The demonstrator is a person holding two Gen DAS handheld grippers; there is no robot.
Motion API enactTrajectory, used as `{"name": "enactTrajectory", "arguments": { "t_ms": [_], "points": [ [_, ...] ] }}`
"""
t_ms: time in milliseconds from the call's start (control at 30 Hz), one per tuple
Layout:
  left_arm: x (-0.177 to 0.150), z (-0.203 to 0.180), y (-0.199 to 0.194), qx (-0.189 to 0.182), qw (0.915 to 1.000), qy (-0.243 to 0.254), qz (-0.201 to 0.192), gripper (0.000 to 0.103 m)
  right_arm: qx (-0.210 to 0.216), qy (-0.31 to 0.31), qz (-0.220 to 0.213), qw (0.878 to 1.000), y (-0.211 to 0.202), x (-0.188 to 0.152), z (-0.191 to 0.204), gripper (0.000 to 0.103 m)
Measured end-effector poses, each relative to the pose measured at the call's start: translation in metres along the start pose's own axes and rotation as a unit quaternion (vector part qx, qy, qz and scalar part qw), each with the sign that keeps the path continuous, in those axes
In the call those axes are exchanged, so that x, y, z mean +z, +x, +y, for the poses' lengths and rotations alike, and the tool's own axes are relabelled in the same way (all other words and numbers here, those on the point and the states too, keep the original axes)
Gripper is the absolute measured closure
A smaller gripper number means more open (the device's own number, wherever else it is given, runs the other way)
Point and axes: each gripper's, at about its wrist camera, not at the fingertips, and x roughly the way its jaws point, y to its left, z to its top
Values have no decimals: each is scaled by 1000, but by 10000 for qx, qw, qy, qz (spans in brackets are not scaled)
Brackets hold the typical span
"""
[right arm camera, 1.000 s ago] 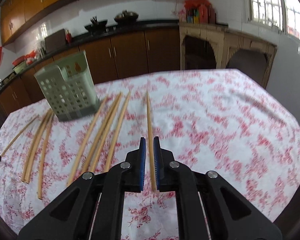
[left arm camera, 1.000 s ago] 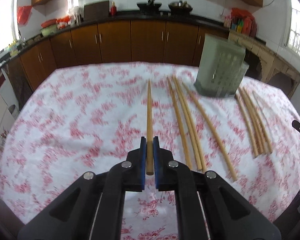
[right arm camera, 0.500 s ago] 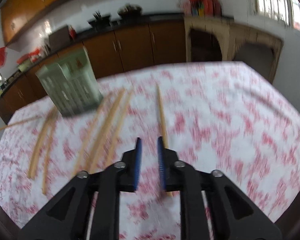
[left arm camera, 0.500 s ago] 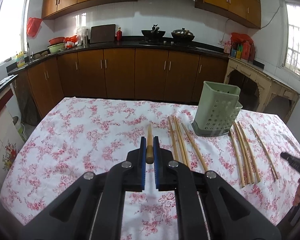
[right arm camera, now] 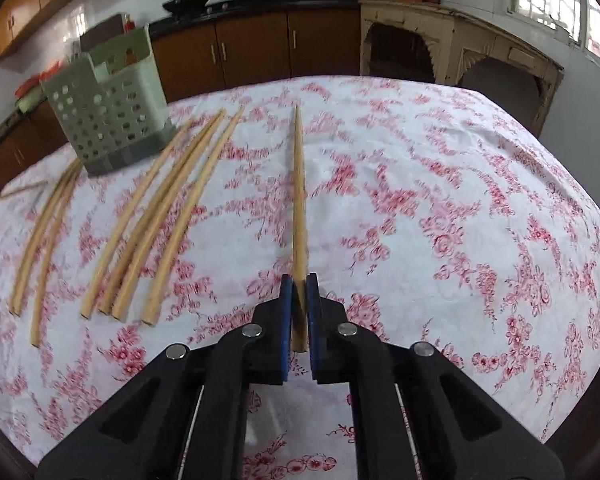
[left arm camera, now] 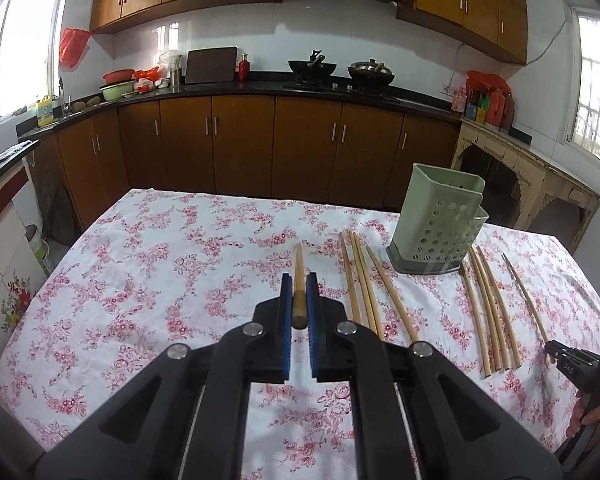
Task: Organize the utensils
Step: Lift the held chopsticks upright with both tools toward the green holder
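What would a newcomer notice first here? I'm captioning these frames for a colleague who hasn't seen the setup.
Each view centres on a chopstick clamped between blue pads: the left gripper holds one chopstick, the right gripper another. Next come the green perforated holder standing on the floral tablecloth and loose chopsticks lying beside it.

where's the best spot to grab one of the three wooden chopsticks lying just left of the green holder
Grip a wooden chopstick near its thick near end, coming down from above with the jaws across its width. It lies flat on the floral tablecloth, splayed away from its two neighbours there, leaving finger room. The green perforated holder crowds the thin far tips.
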Motion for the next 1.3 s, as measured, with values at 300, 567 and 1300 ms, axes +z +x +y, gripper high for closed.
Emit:
{"name": "enactTrajectory", "arguments": {
  "t_ms": [300, 567, 1300],
  "points": [
    [13, 1, -14, 6, 9994, 13, -344, 95, 131, 26, -1106, 9938, -52, 26, -4, 96],
    [28, 1, -25, -33, 9981, -24, -611, 95, 316, 59, -2092, 9774, -95, 61, -1, 96],
    [93, -3, -40, -150, 9943, 109, -1053, 96, 543, 63, -2498, 9667, -137, 157, 15, 96]
  ]
}}
